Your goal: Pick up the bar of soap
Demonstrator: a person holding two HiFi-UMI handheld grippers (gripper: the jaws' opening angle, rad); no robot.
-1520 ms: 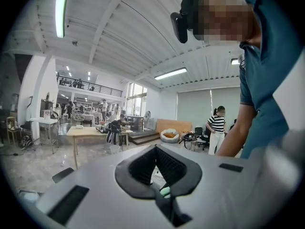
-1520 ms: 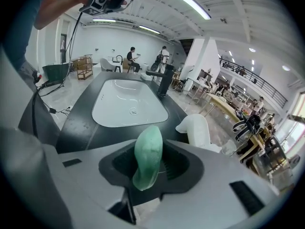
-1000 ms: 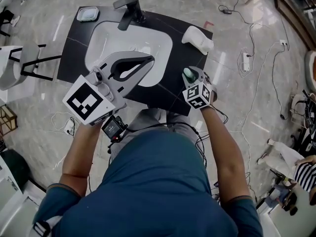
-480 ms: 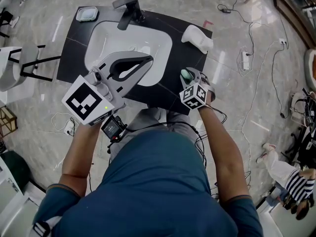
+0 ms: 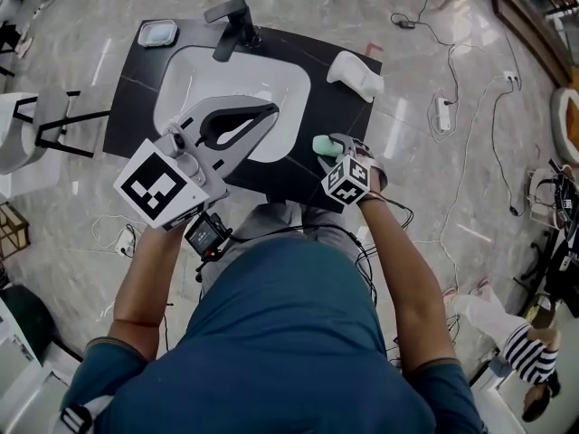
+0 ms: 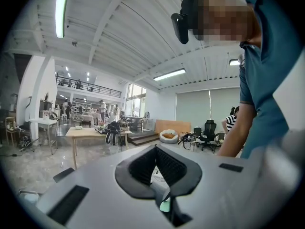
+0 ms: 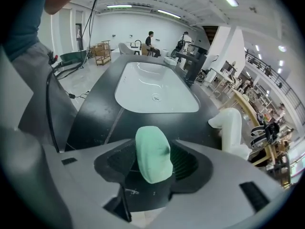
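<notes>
The pale green bar of soap (image 5: 324,144) is at my right gripper (image 5: 335,145), over the black counter (image 5: 348,107) just right of the white basin (image 5: 231,80). In the right gripper view the soap (image 7: 152,152) stands on end between the jaws of my right gripper (image 7: 153,165). It leans toward the right pad, and a gap shows on its left side. These jaws have just been opening. My left gripper (image 5: 270,109) hovers over the basin with its tips together and nothing in them; the left gripper view shows my left gripper (image 6: 155,150) pointing out into the room.
A black faucet (image 5: 232,21) stands at the basin's far edge, with a small dish (image 5: 159,32) at the counter's far left corner. A white curved dispenser (image 5: 355,72) sits at the far right corner. A chair (image 5: 36,120) stands to the left, and cables (image 5: 452,116) lie on the floor.
My right gripper has moved left toward the basin's edge with the soap, tilting further down, and its jaws now stand wider apart. The left gripper has kept still.
</notes>
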